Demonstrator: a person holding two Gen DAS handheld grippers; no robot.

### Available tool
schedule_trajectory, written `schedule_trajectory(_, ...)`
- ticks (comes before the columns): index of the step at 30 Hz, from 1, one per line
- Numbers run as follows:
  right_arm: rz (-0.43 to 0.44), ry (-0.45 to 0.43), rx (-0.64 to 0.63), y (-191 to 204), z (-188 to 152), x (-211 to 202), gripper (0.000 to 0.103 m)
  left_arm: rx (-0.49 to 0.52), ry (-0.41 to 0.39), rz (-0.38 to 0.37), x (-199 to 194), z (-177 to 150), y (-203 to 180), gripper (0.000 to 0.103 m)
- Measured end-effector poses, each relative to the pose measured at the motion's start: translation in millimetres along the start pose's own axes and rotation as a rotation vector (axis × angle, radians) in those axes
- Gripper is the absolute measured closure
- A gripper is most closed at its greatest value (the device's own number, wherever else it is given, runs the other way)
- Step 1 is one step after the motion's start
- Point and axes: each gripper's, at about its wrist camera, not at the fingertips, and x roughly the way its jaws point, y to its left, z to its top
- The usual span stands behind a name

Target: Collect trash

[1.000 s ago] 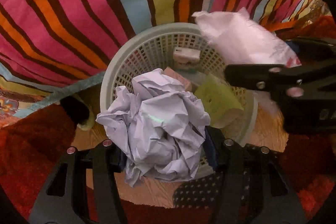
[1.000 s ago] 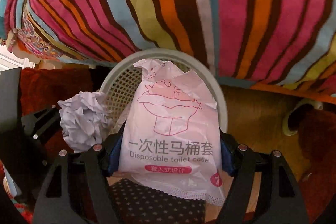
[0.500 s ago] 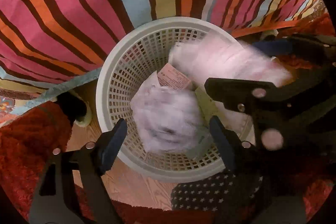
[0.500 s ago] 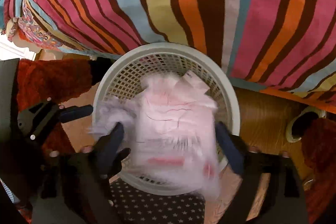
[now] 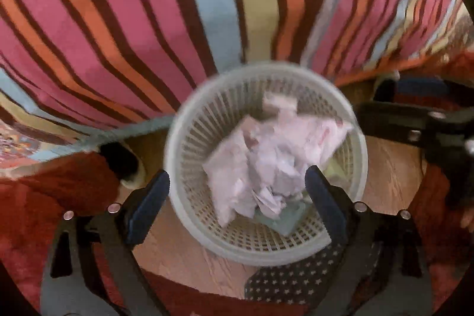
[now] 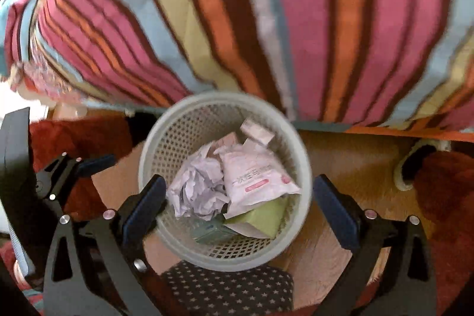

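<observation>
Basket (image 6: 296, 138), white perforated plastic, stands on the wood floor (image 6: 355, 156) against the striped bedspread (image 6: 326, 19). Contents, right wrist view:
- Paper ball (image 6: 198, 188), crumpled, on the left side of the pile.
- Packet (image 6: 257, 179), pink and white with printed text, touching the ball on its right and lying partly over it at the top.
- Green sheet (image 6: 266, 216) under the packet's lower edge.
- Teal item (image 6: 211, 231) beneath the ball; type cannot be told.
- Small pink-white pieces (image 6: 256, 132) near the far wall.

Left wrist view is motion-blurred. Ball (image 5: 266, 168) and packet (image 5: 311, 129) read as one pale heap inside the basket (image 5: 183, 120).

Right gripper (image 6: 237, 206): jaws spread wide, nothing between them. It hangs above the near rim, with the pile visible through the gap. Left gripper (image 5: 237, 197): jaws likewise spread wide and empty, above the near side of the basket.

Each gripper also appears in the other camera: the left gripper (image 6: 86, 165) at the left edge beside the basket, the right gripper (image 5: 414, 123) at the right edge.

Red rug (image 6: 444, 191) lies on both sides of the floor strip. Star-print cloth (image 6: 231, 283) sits below the basket's near rim.
</observation>
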Motion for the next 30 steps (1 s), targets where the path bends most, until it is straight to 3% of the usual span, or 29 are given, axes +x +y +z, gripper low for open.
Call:
schedule_trajectory(4, -0.016, -0.065, 0.063, -10, -1, -34, 0.008, -0.008, -0.086, 0.033, -37, 13, 4, 0.013)
schedule_trajectory(13, -0.071, -0.135, 0.089, -14, -9, -74, 0.008, -0.043, -0.170, -0.012, -94, 26, -3, 0.013)
schedule_trajectory(30, -0.063, -0.142, 0.100, -14, -12, -78, 0.008, -0.060, -0.198, 0.000, -114, 24, -4, 0.013)
